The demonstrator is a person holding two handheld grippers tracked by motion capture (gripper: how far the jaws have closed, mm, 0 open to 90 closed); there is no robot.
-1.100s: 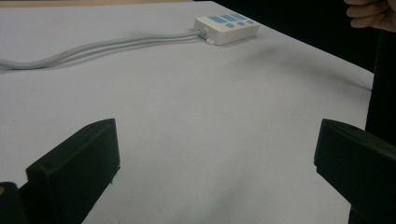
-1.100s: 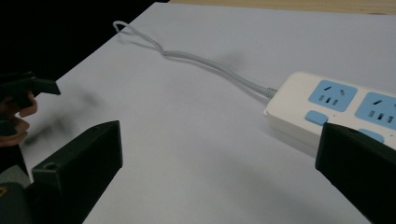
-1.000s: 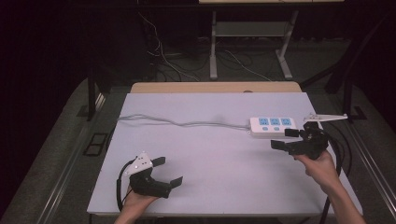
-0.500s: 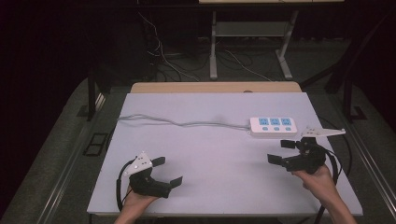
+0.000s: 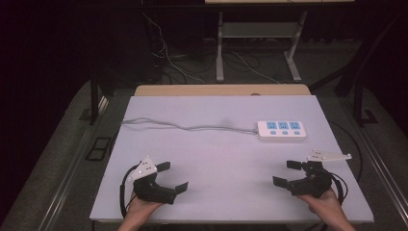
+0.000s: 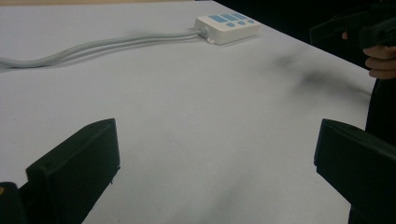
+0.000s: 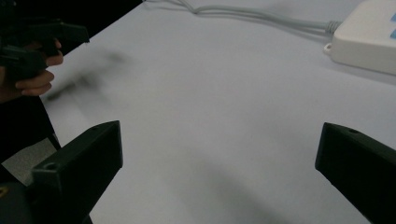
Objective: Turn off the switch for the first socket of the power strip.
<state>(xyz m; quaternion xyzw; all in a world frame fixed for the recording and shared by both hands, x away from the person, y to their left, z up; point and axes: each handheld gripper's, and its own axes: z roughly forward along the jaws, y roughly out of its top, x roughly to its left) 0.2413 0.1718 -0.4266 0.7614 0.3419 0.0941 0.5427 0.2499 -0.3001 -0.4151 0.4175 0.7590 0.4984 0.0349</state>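
A white power strip [image 5: 282, 130] with blue sockets lies at the right rear of the white table [image 5: 216, 159]; its grey cable [image 5: 187, 127] runs off to the left. The strip shows in the left gripper view [image 6: 227, 27] and the right gripper view [image 7: 369, 39] too. My left gripper [image 5: 172, 176] rests near the front left edge, jaws wide apart and empty. My right gripper [image 5: 287, 173] sits near the front right edge, below the strip, also open with nothing in it. In each gripper view the table surface lies bare between the jaws.
A tan board edge [image 5: 221, 90] runs along the table's far side. Behind it stand a metal stand [image 5: 257, 48] and loose cables [image 5: 168, 57] on the dark floor. Dark rails [image 5: 67, 178] flank the table.
My right gripper has drawn back from beside the power strip toward the front right edge of the table. The left gripper has stayed in place.
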